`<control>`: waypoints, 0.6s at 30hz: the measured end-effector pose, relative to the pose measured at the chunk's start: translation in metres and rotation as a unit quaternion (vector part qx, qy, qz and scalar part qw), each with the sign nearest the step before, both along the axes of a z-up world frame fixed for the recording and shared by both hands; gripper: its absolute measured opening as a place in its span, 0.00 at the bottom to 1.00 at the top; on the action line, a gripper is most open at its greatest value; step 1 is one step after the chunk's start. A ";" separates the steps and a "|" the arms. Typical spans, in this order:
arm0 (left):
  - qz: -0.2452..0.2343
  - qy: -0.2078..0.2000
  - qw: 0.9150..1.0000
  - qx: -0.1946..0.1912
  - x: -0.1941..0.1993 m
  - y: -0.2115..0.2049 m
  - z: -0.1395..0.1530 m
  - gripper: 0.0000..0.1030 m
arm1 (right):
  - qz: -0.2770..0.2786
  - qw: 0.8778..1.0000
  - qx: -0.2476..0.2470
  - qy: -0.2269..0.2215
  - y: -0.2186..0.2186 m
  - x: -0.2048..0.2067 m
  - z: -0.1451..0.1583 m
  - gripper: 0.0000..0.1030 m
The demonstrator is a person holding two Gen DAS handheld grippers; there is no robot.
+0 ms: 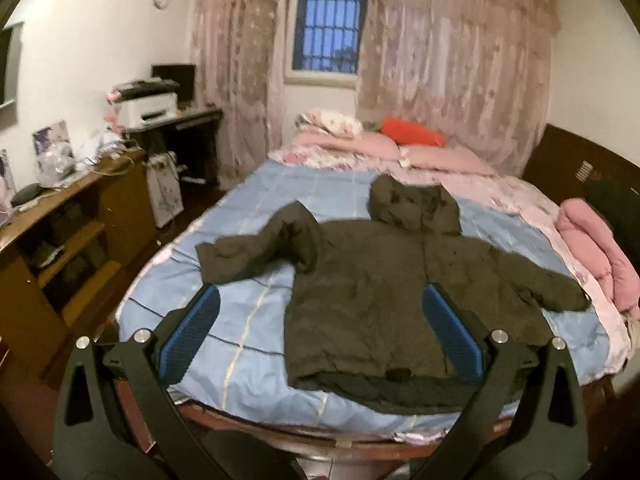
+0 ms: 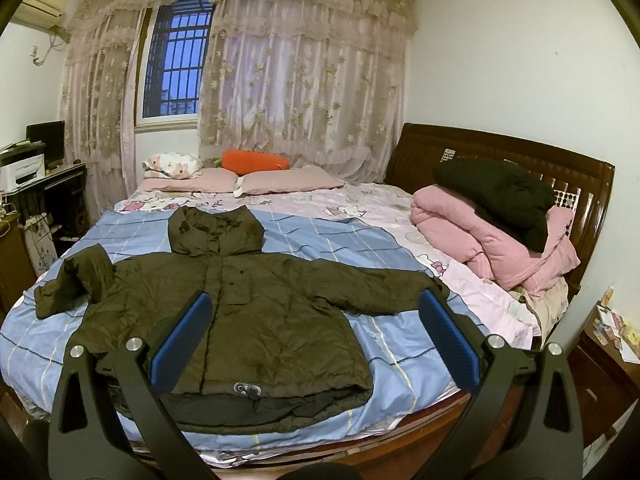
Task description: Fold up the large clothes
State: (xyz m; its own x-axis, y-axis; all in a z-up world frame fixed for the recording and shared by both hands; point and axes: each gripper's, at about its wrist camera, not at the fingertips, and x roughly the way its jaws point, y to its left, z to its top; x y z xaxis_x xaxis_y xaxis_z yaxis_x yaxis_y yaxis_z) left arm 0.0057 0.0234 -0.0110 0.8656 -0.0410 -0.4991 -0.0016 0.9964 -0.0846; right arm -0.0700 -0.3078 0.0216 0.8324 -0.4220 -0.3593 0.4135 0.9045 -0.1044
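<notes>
from the left wrist, the left hand-held gripper hangs spread and empty over the dark jacket, laid flat on the bed. from the right wrist, the right hand-held gripper is spread too. folding looks unstarted; next, probably pinch a sleeve and bring it inward.

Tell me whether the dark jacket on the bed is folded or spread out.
Mostly spread: the jacket lies flat, hood up, one sleeve out straight; only the other sleeve is bent back.
</notes>
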 end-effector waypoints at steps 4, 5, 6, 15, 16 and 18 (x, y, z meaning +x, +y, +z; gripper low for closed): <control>0.005 -0.003 1.000 0.006 0.005 0.001 -0.005 0.98 | -0.003 1.000 -0.001 0.000 -0.006 0.002 -0.002 0.99; 0.008 -0.008 1.000 0.010 0.006 0.001 -0.004 0.98 | -0.005 1.000 -0.001 0.000 -0.007 0.002 -0.003 0.99; 0.011 -0.013 1.000 0.013 0.007 0.001 -0.003 0.98 | -0.007 1.000 -0.002 0.001 -0.009 0.003 -0.004 0.99; 0.001 0.007 1.000 0.014 0.037 0.003 -0.015 0.98 | -0.017 1.000 -0.005 0.011 -0.019 0.014 -0.016 0.99; 0.001 0.011 1.000 0.013 0.044 0.003 -0.019 0.98 | -0.016 1.000 -0.006 0.013 -0.019 0.016 -0.018 0.99; -0.001 0.017 1.000 0.015 0.055 0.003 -0.025 0.98 | -0.017 1.000 -0.006 0.016 -0.022 0.021 -0.022 0.99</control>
State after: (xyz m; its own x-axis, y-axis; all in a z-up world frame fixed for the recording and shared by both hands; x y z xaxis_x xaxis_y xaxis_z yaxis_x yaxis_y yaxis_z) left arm 0.0608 0.0260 -0.0361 0.8479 -0.0283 -0.5294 -0.0011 0.9985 -0.0552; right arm -0.0491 -0.3303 -0.0005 0.8062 -0.4540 -0.3794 0.4396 0.8888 -0.1294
